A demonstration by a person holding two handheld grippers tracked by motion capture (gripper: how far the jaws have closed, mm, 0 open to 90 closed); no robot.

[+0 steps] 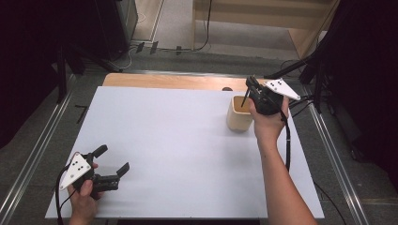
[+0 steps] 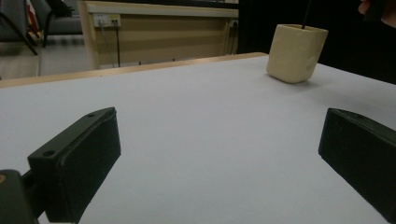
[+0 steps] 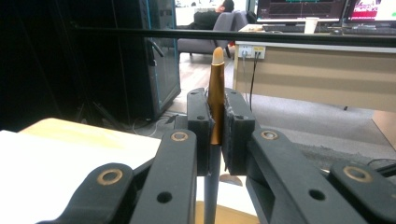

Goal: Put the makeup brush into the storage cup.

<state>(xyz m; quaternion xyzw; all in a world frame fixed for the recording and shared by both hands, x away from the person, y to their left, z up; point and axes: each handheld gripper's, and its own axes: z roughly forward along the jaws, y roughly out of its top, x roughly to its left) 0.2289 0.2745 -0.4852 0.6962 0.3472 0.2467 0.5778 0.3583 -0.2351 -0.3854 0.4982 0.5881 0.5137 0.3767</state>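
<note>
Left hand-held gripper rests wide open w/ nothing in it near table front edge, idle. Farther back, right hand-held gripper pinches thin brush upright, tip lowered into cream cup, prob. to stow it.

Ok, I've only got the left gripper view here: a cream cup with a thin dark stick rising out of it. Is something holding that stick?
Observer: Yes, the right gripper is shut on it, just above the cup.
Operator: What is the stick?
Observer: A brush. The right gripper view shows a gold ferrule and a tan tip sticking out past the jaws.
Operator: And where is the left gripper in all this?
Observer: The left gripper is at the near left corner of the table, far from the cup.
</note>
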